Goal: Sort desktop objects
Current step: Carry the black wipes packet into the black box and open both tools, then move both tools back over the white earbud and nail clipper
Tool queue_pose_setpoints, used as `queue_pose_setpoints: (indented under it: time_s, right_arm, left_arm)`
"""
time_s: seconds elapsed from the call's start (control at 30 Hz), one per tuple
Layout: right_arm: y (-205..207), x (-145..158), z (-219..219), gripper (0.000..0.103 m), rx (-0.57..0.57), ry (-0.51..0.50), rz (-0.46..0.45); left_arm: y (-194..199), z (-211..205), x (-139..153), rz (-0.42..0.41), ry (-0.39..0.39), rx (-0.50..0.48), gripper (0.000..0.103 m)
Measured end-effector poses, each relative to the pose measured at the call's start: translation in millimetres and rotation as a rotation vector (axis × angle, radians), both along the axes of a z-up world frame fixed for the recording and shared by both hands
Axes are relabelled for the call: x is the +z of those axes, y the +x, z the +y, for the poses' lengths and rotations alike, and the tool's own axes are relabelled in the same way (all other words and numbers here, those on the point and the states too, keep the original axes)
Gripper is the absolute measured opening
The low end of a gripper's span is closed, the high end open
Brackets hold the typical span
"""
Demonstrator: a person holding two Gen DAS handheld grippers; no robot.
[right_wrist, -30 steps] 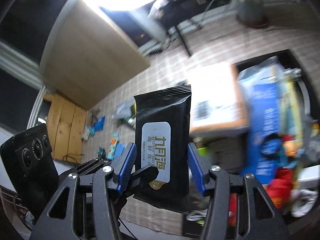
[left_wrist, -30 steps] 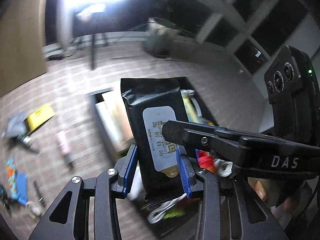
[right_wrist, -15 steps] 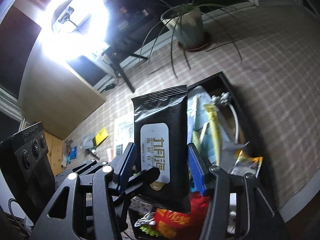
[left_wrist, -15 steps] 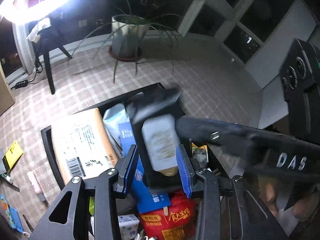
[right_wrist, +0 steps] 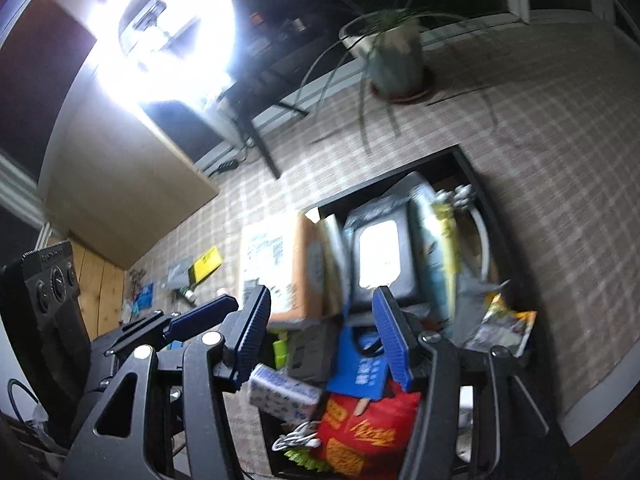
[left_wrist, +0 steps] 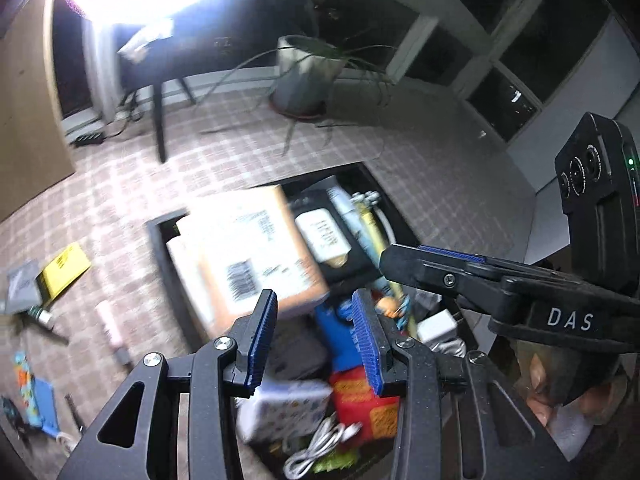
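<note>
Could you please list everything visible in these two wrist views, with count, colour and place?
Bin: one, black, on the checked floor, crammed full.
Wet-wipes pack: one, black with white label, lying in the bin's far half.
Cardboard parcel: one, tan with white label, on the bin's left side.
Snack bag: one, red, at the bin's near end.
Cable: one, white, near end.
Yellow card: one, on the floor left of the bin.
Potted plant: one, beyond the bin.
Ring light: one, white, top left.
Left gripper: black with blue pads, open, empty.
Right gripper: same, open, empty.
</note>
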State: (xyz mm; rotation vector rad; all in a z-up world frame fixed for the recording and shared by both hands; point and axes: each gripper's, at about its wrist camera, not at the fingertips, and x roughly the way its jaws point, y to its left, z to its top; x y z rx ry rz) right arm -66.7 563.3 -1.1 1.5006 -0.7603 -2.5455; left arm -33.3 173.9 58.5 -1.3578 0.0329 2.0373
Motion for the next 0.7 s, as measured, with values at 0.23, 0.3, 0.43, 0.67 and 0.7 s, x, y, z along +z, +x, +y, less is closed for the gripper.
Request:
queue_pose_setpoints:
  time_s: [0.23, 0.3, 0.43, 0.67, 0.7]
  right_arm:
    - [2, -1, -63, 0.053, 0.113, 0.009, -0.005]
    - [2, -2, -84, 0.053, 0.149, 0.015, -0.006]
    - [0, -8, -125, 0.054, 0.212, 0.022, -0.019]
    - [-5, -41, -196, 0.057, 0.296, 0.015, -0.091]
    - [-6, -47, -208, 0.057, 0.307, 0.019, -0.102]
  left_arm:
    - [3, -72, -15, 0.004, -0.067, 0.089, 0.038]
    - [1, -97, -20, -0.009, -0.081, 0.120, 0.038]
    - [-6, -152, -36, -0.034, -0.140, 0.191, 0.038]
    - [-30, -247, -74, -0.122, -0.229, 0.302, 0.038]
    - [-34, -262, -80, -0.137, -0.238, 0.320, 0.038]
